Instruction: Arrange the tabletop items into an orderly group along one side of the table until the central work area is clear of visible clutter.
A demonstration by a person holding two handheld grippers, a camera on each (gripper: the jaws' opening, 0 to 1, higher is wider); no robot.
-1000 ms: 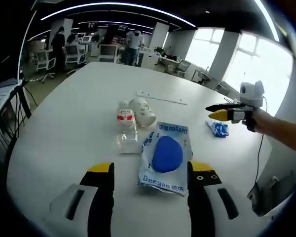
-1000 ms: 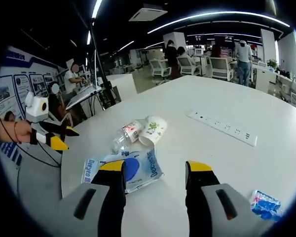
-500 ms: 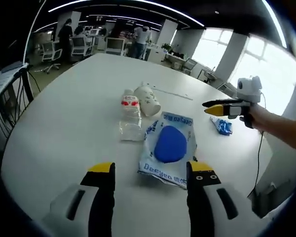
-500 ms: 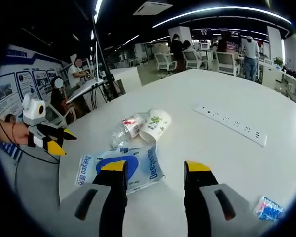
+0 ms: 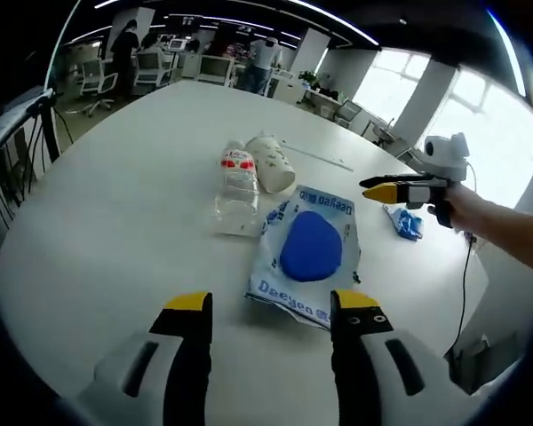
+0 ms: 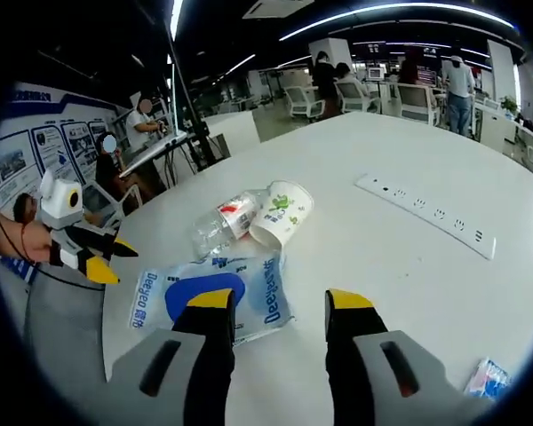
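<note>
Both spread and empty, the left hand-held gripper (image 5: 266, 311) and right hand-held gripper (image 6: 278, 306) hover above the surface (image 5: 115, 204); the blue packet (image 5: 309, 250) lies at twelve o'clock.

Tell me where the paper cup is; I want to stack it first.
In the left gripper view the paper cup lies on its side past the blue-and-white bag, right beside the plastic bottle.

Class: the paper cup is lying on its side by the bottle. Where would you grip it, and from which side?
Pinch the paper cup across its rim wall at the open mouth, coming from the side away from the bottle, probably. It lies tipped against the bottle, mouth toward the right gripper.
</note>
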